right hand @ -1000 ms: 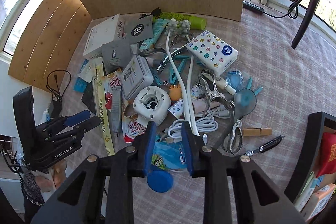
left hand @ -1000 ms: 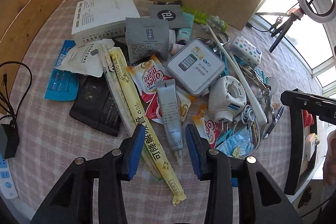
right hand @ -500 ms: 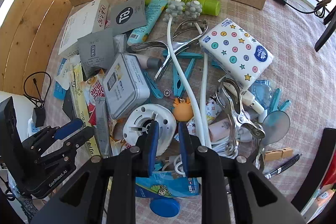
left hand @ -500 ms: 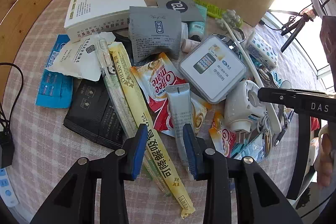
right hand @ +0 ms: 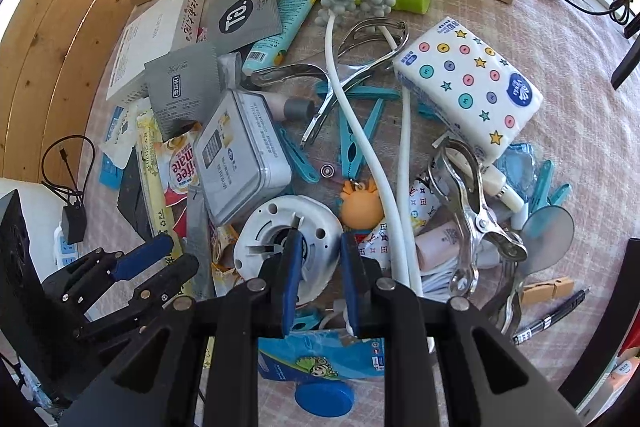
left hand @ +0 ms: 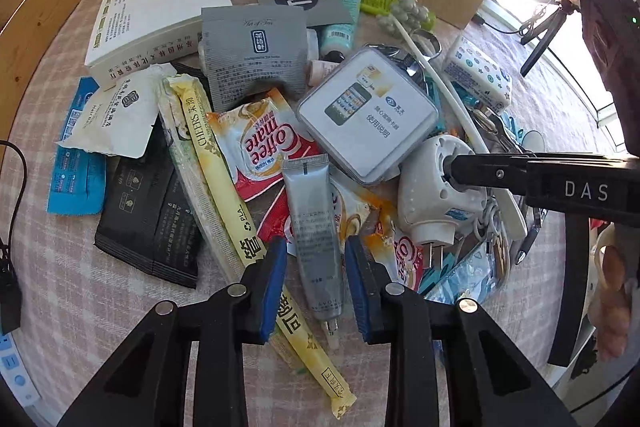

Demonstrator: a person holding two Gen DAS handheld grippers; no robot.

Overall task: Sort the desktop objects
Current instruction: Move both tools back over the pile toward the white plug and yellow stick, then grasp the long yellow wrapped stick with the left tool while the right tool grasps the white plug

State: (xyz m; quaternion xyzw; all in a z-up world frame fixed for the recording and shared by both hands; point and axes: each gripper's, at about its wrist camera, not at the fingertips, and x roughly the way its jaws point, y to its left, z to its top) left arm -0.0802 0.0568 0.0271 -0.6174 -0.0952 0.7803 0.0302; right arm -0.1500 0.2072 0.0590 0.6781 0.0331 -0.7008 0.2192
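Your left gripper (left hand: 316,283), low centre in the left wrist view, is closing around the grey tube (left hand: 316,239), pads not yet touching. In the right wrist view, your right gripper (right hand: 320,277) clenches the white plug-in device's (right hand: 280,227) rim, lower centre.

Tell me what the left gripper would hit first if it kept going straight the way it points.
Most likely the grey tube: it lies between the closing jaws of the left gripper, on top of the snack packets. Depth is hard to judge.

clutter pile (right hand: 360,131) fills table centre, bare cloth (right hand: 580,75) at right edge
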